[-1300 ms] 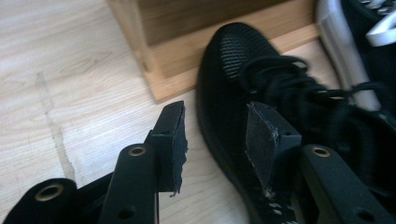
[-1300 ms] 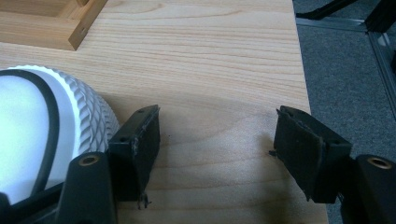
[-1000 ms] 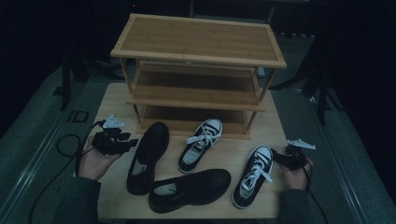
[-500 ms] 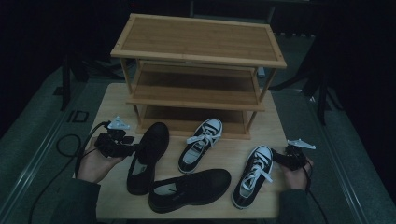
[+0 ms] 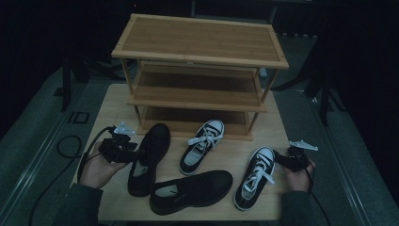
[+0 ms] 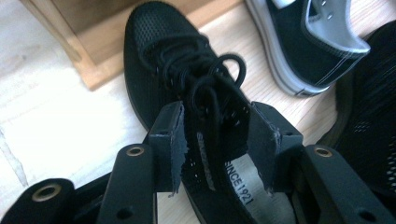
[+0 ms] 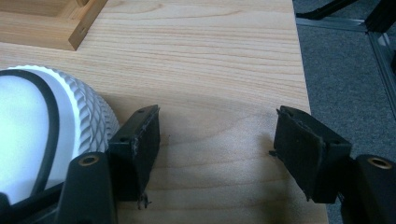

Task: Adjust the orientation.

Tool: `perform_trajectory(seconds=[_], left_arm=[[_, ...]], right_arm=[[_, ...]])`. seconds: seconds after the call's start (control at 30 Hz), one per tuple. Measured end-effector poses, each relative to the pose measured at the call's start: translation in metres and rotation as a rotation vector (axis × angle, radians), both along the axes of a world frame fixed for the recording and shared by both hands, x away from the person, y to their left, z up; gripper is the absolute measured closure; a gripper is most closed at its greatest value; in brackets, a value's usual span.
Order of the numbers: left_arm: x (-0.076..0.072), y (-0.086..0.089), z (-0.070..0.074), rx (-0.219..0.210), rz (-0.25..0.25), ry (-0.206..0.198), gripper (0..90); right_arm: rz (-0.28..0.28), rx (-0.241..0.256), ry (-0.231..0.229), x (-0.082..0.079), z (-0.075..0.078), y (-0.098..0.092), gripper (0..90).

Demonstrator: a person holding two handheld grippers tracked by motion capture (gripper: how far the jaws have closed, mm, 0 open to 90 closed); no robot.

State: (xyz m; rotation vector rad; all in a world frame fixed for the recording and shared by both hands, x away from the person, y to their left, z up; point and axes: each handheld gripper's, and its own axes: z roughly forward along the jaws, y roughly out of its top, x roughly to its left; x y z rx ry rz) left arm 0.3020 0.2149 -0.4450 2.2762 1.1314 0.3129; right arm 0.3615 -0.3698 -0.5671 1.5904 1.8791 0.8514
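1. Two grippers sit low over the table [image 5: 108,101].
2. Left gripper [image 6: 217,140] straddles the black mesh shoe [image 6: 187,93] at its tongue, jaws apart, near the rack [image 5: 197,70].
3. Right gripper [image 7: 217,149] stands wide open beside the sneaker's white toe [image 7: 42,135].

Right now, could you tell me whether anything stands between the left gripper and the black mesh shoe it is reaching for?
Nothing visible does: the left gripper already has its open jaws on either side of the black mesh shoe.
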Motion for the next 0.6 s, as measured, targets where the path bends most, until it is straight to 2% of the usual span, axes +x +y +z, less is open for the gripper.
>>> perform_trajectory(seconds=[0.3, 0.4, 0.47, 0.6], left_arm=[[0.003, -0.005, -0.017, 0.03, 0.002, 0.068, 58.0], [0.006, -0.006, -0.024, 0.053, -0.001, 0.09, 58.0], [0.009, -0.008, -0.029, 0.088, 0.014, 0.103, 58.1], [0.011, -0.01, -0.034, 0.106, 0.024, 0.107, 63.6]], right_arm=[[0.0, 0.0, 0.0, 0.0, 0.0, 0.0, 31.2], [0.0, 0.0, 0.0, 0.0, 0.0, 0.0, 31.2], [0.0, 0.0, 0.0, 0.0, 0.0, 0.0, 31.2], [0.0, 0.001, 0.0, 0.0, 0.0, 0.0, 31.2]])
